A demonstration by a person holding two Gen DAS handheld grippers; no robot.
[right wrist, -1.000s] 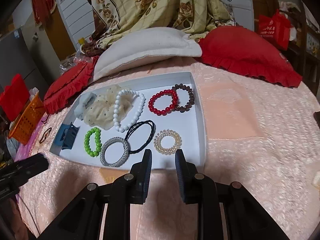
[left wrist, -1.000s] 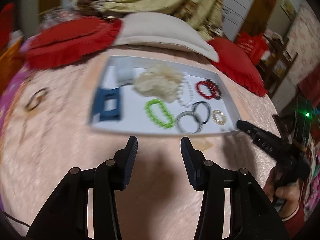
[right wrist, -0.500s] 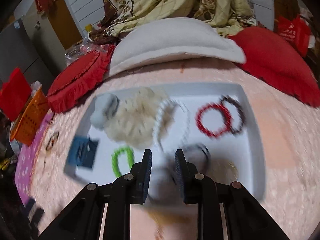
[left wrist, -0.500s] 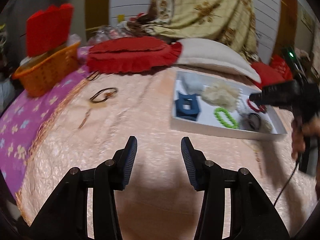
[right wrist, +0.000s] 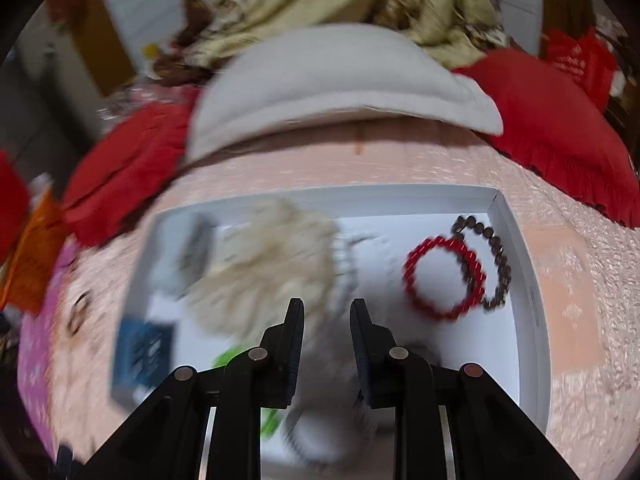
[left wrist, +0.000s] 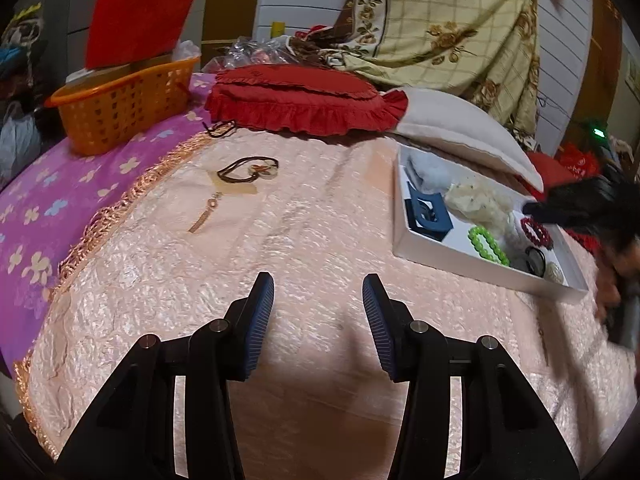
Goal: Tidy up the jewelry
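Jewelry is seen gathered in a shallow white rectangular tray [left wrist: 460, 250] that is laid on a pale pink textured bedspread [left wrist: 304, 216]. Inside the tray a red bead bracelet [right wrist: 442, 276] is overlapped by a dark brown bead bracelet [right wrist: 494, 258] near the right wall; a lime green bead bracelet [left wrist: 488, 240], a blue plastic hair claw [left wrist: 428, 216], a cream frilly fabric scrunchie [right wrist: 272, 264] and a black elastic hair tie [left wrist: 536, 260] are also contained. A white bead strand beside the scrunchie is blurred.

Outside the tray, a brown cord necklace with a heart-shaped pendant [left wrist: 250, 170] is laid on the bedspread, well apart from the tray, near the purple flowered sheet [left wrist: 48, 200].

Left gripper [left wrist: 318, 312] is held released above bare bedspread, jaws wide apart, nothing between them. Right gripper [right wrist: 326, 326] is held over the tray, above the blurred white strand; jaws are parted with a narrow gap, nothing seen clamped.

An orange plastic basket [left wrist: 128, 100], a red frilled cushion [left wrist: 304, 100] and a white pillow [right wrist: 336, 80] are placed behind.
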